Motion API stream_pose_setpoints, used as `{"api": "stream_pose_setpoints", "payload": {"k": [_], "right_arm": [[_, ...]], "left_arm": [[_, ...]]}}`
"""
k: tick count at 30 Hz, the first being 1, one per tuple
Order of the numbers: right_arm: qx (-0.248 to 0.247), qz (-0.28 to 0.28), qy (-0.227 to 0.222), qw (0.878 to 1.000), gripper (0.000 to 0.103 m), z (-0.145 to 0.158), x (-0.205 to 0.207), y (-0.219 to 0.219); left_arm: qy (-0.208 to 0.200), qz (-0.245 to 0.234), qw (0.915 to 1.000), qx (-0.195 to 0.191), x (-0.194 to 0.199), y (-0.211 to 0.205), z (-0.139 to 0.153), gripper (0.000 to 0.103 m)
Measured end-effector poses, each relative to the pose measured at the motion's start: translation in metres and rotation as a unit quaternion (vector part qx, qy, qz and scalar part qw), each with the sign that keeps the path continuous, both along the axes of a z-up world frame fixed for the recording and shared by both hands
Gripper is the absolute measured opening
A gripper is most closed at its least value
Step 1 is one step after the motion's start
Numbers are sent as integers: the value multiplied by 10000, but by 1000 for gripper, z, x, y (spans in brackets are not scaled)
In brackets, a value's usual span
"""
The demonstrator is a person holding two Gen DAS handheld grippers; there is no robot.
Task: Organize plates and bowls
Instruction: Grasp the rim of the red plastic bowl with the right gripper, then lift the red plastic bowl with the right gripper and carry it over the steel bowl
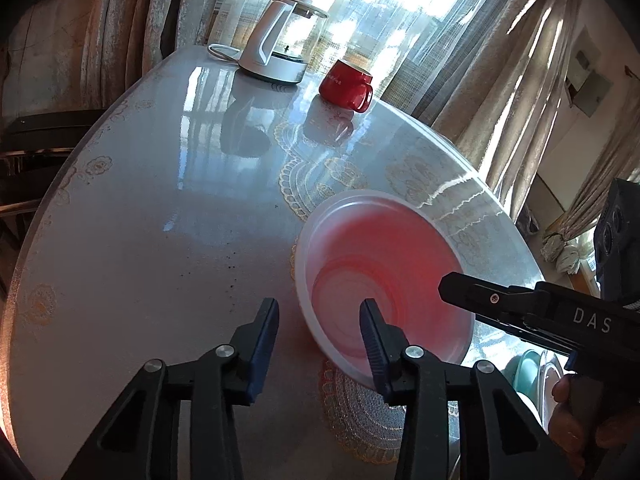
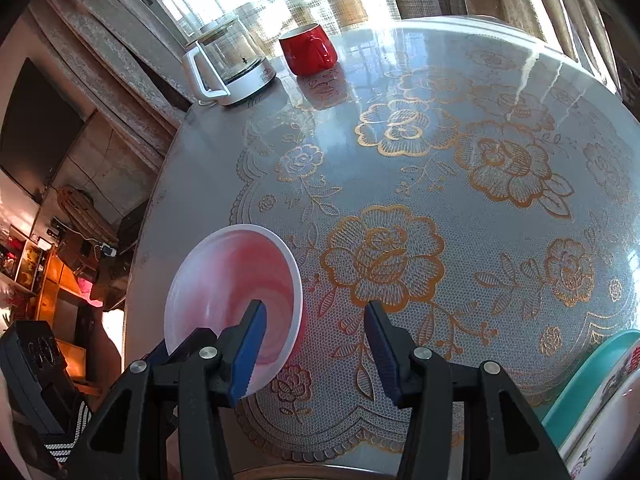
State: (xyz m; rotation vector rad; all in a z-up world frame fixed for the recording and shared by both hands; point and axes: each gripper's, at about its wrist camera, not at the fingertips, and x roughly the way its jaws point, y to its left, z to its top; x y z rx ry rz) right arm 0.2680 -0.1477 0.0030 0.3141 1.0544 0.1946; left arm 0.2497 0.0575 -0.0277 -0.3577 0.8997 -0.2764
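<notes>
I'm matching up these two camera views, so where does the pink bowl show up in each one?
Left wrist: the pink bowl sits lower right of centre, just ahead of the left gripper.
Right wrist: lower left, by the right gripper's left finger.
Shared landmark: the red mug beside the kettle.

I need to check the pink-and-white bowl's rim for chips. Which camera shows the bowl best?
The left wrist view: the pink-and-white bowl fills the lower middle, its rim nearly all visible apart from where gripper fingers cross it. In the right wrist view the bowl looks smaller, and the right gripper's finger covers its lower edge.
</notes>
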Motion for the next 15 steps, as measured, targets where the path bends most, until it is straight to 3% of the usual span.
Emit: {"api": "stream_pose_setpoints", "payload": {"k": [4,6,9,15], "right_arm": [[52,69,55,9999,46,-5,2,2],[23,128,65,9999,30,-7,3,5],[-15,158,43,9999,18,-8,3,6],[151,6,148,9998,13,-14,5,0]], "left_arm": [[40,-80,10000,39,2,-5,-2,30],[9,-122,9999,40,1,-7,-1,26],[-56,-178,9998,41,-1,-8,0,19],[-128,-219,9997,20,-2,-9,3,20]]}}
